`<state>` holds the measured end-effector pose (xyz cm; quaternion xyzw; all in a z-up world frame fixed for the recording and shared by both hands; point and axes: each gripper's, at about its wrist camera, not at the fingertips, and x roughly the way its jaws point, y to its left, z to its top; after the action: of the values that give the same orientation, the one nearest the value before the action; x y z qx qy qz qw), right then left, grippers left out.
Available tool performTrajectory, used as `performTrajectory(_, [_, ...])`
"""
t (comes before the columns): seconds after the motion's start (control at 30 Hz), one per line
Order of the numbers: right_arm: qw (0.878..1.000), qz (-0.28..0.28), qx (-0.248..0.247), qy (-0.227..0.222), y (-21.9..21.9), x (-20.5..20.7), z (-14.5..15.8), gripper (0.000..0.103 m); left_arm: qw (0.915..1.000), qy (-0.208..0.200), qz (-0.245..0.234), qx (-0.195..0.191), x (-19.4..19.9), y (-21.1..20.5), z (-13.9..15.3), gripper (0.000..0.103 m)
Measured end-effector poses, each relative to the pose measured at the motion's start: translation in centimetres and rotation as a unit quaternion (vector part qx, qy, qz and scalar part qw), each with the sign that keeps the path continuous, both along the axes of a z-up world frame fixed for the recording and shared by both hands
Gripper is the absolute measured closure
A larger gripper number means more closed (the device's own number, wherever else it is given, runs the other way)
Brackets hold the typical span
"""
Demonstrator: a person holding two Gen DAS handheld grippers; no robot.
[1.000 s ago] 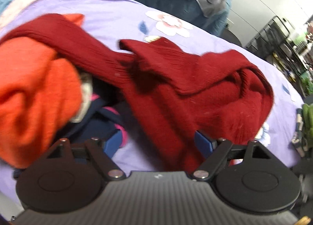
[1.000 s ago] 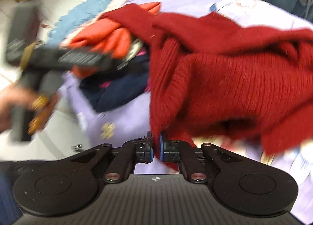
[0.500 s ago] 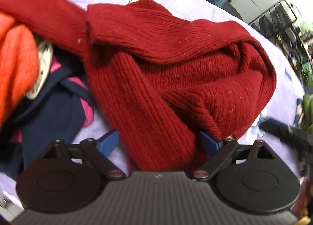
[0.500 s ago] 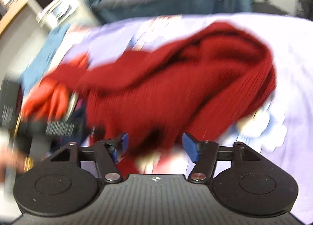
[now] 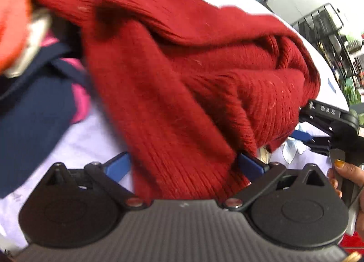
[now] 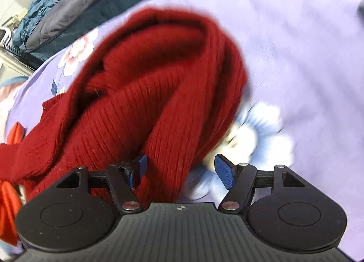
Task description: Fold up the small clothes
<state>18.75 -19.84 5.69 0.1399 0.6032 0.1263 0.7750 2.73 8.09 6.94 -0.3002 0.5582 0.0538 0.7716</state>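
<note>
Lavender sheet [image 6: 307, 45] under downward-tilted grippers

red sweater [image 5: 173, 93] motion-blurred, orange garment [image 5: 11, 23] cut off at left edge

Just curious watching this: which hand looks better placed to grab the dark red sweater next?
Probably the left: the left gripper has the red sweater filling its opening jaws. The right gripper, jaws closing, only straddles the edge.

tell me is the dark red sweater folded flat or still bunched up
Bunched up. The dark red sweater lies in thick rolled ridges on the lilac floral sheet, one sleeve trailing over the navy garment; no flat, squared fold shows.
</note>
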Motion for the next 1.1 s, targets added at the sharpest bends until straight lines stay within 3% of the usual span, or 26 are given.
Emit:
performTrajectory(0.03, [1.000,0.000,0.022,-0.006,0.0,-0.1,-0.1,0.042,1.0000,0.001,0.003,0.004,0.7,-0.3,-0.2,0.003])
performTrajectory(0.07, [0.999,0.004,0.031,-0.016,-0.1,-0.2,0.2,0.050,1.0000,-0.001,0.008,0.006,1.2,-0.5,-0.3,0.007])
performTrajectory(0.13, [0.999,0.025,0.027,-0.037,-0.5,-0.3,1.3,0.081,0.9999,-0.012,0.006,0.001,1.8,-0.8,-0.3,0.036])
performTrajectory(0.17, [0.998,0.035,0.033,-0.050,-0.9,-0.3,2.0,0.081,0.9999,-0.009,0.001,0.005,2.1,-0.7,-0.2,0.047])
performTrajectory(0.2, [0.996,0.045,0.033,-0.074,-1.8,-0.4,3.0,0.082,0.9999,-0.005,0.001,0.013,2.2,-0.4,-0.1,0.073])
performTrajectory(0.23, [0.993,0.051,0.020,-0.101,-2.6,-0.7,4.5,0.082,0.9999,-0.009,0.007,0.012,2.1,0.4,0.1,0.082])
performTrajectory(0.3, [0.986,0.056,-0.010,-0.157,-4.6,-1.1,7.4,0.083,0.9985,-0.029,0.040,-0.022,1.3,2.6,0.7,0.089])
performTrajectory(0.37, [0.979,0.045,-0.032,-0.194,-7.5,-1.4,9.8,0.085,0.9966,-0.042,0.064,-0.031,0.7,4.8,1.6,0.090])
performTrajectory(0.47, [0.973,0.017,-0.061,-0.222,-11.6,-1.2,12.4,0.089,0.9971,-0.052,0.054,0.015,0.8,6.5,3.4,0.090])
performTrajectory(0.53, [0.970,0.010,-0.071,-0.230,-13.2,-1.8,14.0,0.089,0.9965,-0.063,0.052,0.019,0.9,7.0,4.2,0.090])
performTrajectory(0.7, [0.975,0.058,-0.061,-0.207,-10.9,-2.8,14.0,0.089,0.9983,-0.041,0.035,0.021,1.7,6.5,3.3,0.090])
performTrajectory(0.8, [0.982,0.058,0.015,-0.178,-10.4,-3.3,14.7,0.089,0.9984,-0.051,0.021,0.005,-0.4,6.4,4.8,0.090])
performTrajectory(0.87, [0.985,0.086,0.023,-0.149,-10.5,-4.9,15.4,0.089,0.9988,-0.049,0.003,0.005,-2.8,6.4,5.5,0.090])
performTrajectory(0.9, [0.985,0.103,0.023,-0.134,-10.5,-5.7,15.6,0.089,0.9992,-0.039,-0.001,0.010,-4.2,6.6,5.7,0.096])
performTrajectory(0.97, [0.988,0.129,0.017,-0.084,-11.4,-7.7,15.0,0.090,0.9999,0.001,-0.003,0.016,-6.6,7.1,5.1,0.098])
performTrajectory(1.03, [0.991,0.135,0.009,-0.015,-12.8,-10.0,13.3,0.090,0.9987,0.050,0.005,0.013,-9.1,7.9,3.4,0.098])
performTrajectory(1.1, [0.988,0.144,0.000,0.050,-13.7,-12.6,10.9,0.090,0.9963,0.076,-0.002,0.039,-10.6,8.1,2.3,0.098])
